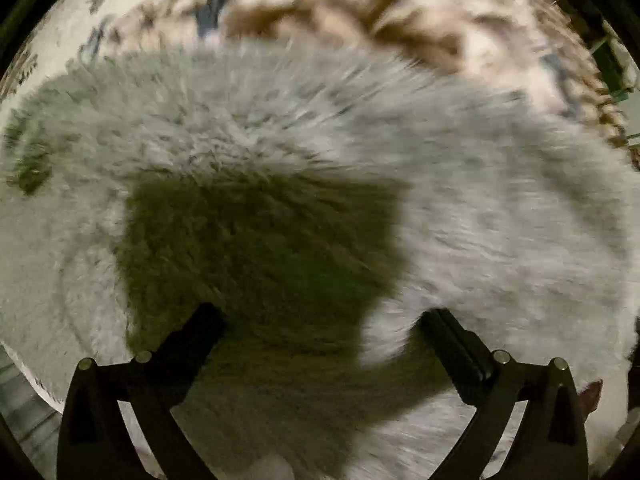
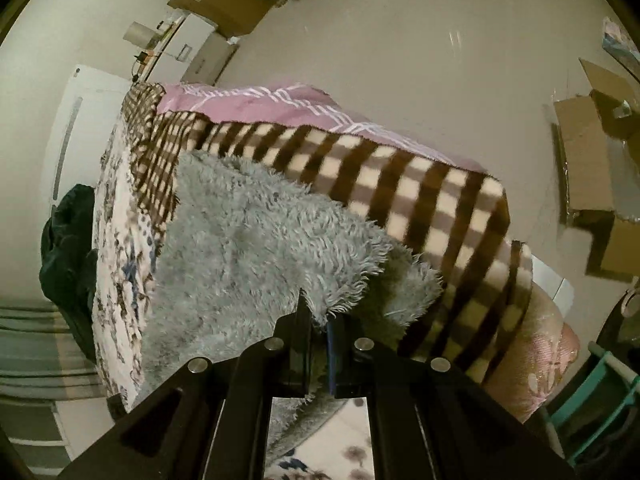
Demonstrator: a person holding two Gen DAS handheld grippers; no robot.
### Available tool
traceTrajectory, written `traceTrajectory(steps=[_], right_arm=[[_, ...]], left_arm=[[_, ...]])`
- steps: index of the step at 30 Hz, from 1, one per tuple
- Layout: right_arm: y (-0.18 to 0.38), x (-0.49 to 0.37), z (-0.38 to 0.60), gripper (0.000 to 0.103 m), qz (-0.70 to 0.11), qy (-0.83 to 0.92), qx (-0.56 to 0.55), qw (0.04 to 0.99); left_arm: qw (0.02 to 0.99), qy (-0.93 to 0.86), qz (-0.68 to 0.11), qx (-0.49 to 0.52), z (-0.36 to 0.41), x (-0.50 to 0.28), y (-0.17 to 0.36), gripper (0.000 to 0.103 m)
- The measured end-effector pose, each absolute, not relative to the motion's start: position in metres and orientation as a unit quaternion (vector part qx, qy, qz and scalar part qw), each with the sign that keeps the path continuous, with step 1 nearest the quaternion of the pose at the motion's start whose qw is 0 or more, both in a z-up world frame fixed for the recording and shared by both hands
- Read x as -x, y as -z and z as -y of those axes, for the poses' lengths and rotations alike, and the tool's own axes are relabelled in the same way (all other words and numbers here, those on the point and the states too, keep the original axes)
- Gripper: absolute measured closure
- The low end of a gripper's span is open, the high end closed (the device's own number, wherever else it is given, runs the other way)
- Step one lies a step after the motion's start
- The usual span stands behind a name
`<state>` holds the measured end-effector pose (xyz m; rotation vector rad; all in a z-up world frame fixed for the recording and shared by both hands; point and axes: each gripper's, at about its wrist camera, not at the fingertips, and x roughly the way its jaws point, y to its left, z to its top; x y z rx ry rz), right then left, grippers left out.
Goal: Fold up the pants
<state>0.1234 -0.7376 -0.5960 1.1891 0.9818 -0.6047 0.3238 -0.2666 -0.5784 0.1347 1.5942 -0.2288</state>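
Note:
The pants (image 1: 280, 128) are fluffy, pale grey-blue fleece spread over a bed. In the left wrist view they fill most of the frame, blurred. My left gripper (image 1: 320, 320) is open just above them, empty, its shadow dark on the pile. In the right wrist view the pants (image 2: 248, 240) lie across the bed, one edge lifted. My right gripper (image 2: 318, 320) is shut on that edge of the fleece, which is pinched between the fingers.
A brown-and-cream checked blanket (image 2: 420, 200) lies folded along the bed beside the pants, over a purple sheet (image 2: 256, 104). A floral sheet (image 2: 120, 260) covers the bed edge. Cardboard boxes (image 2: 592, 168) stand on the floor. A dark garment (image 2: 68, 248) lies at the left.

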Motion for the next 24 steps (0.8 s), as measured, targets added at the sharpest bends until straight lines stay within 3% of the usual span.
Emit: traceTrajectory(steps=[4,5,7,8,9,16,24], right_arm=[[0.595,-0.118,0.738,0.097,-0.448,0.261,-0.519,0.679],[0.601,-0.12,0.737,0.091,-0.463,0.252,-0.514,0.677],[0.616,-0.121,0.739,0.069,-0.502,0.249,-0.507,0.655],[0.627,-0.115,0.741,0.044,-0.51,0.254,-0.518,0.638],[0.631,-0.107,0.743,0.035,-0.496,0.256,-0.534,0.635],[0.668,-0.089,0.752,0.035,-0.402,0.212,-0.627,0.633],[0.626,-0.097,0.759,0.035,-0.366,0.262,-0.567,0.69]], left_arm=[[0.732,0.141,-0.663,-0.063,0.284,-0.311,0.535,0.0],[0.741,0.148,-0.651,-0.076,0.29,-0.308,0.53,0.0],[0.748,0.158,-0.635,-0.109,0.305,-0.305,0.532,0.0],[0.747,0.162,-0.633,-0.124,0.313,-0.303,0.537,0.0],[0.745,0.167,-0.632,-0.134,0.321,-0.301,0.544,0.0],[0.723,0.169,-0.65,-0.164,0.35,-0.303,0.584,0.0],[0.718,0.165,-0.66,-0.149,0.372,-0.313,0.575,0.0]])
